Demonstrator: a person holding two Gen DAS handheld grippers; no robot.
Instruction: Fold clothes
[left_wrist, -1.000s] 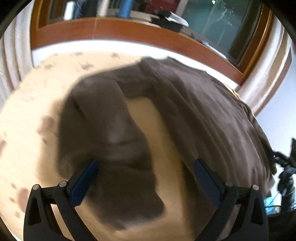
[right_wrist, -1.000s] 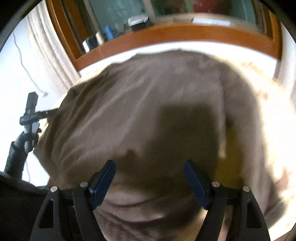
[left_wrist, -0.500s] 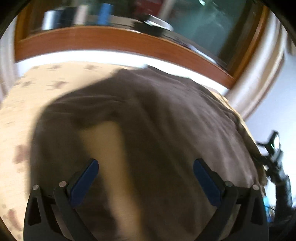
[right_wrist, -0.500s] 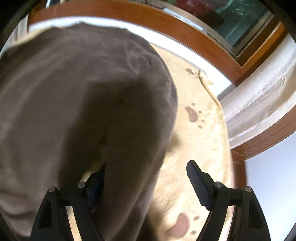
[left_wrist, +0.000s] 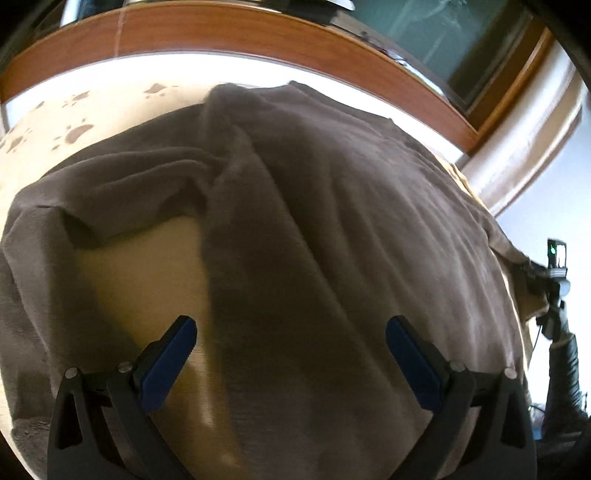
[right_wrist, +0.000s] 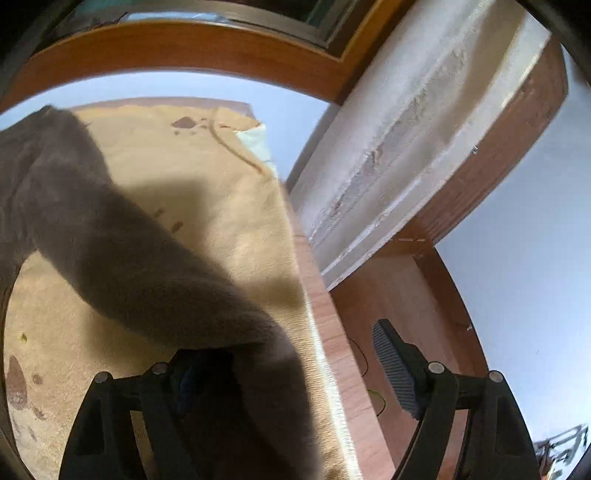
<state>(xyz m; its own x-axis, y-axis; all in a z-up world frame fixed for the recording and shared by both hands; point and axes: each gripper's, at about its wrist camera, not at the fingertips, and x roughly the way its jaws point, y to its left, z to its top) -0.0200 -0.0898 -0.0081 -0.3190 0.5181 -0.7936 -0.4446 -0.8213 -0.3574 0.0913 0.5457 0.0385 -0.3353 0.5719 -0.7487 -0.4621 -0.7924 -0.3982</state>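
Note:
A brown long-sleeved garment (left_wrist: 351, 229) lies spread on a cream blanket (left_wrist: 140, 280) with paw prints. One sleeve (left_wrist: 122, 184) is bent across at the left, leaving a patch of blanket bare. My left gripper (left_wrist: 291, 354) hovers open over the garment's body, its blue pads (left_wrist: 170, 358) wide apart and empty. In the right wrist view the other sleeve (right_wrist: 122, 258) runs from the upper left down to the bottom. It drapes over the left finger of my right gripper (right_wrist: 288, 365) and hides it. The right pad (right_wrist: 393, 363) is bare, so that gripper is open.
The bed's wooden side rail (right_wrist: 328, 332) runs just right of the sleeve, with wooden floor beyond it. A pale curtain (right_wrist: 406, 147) hangs by the wood-framed window (left_wrist: 258, 33). A dark stand with a small device (left_wrist: 554, 266) is at the bed's right edge.
The left view has slid right, from the folded sleeve onto the garment's body. The right view has swung right, from the body to the sleeve and the bed's edge.

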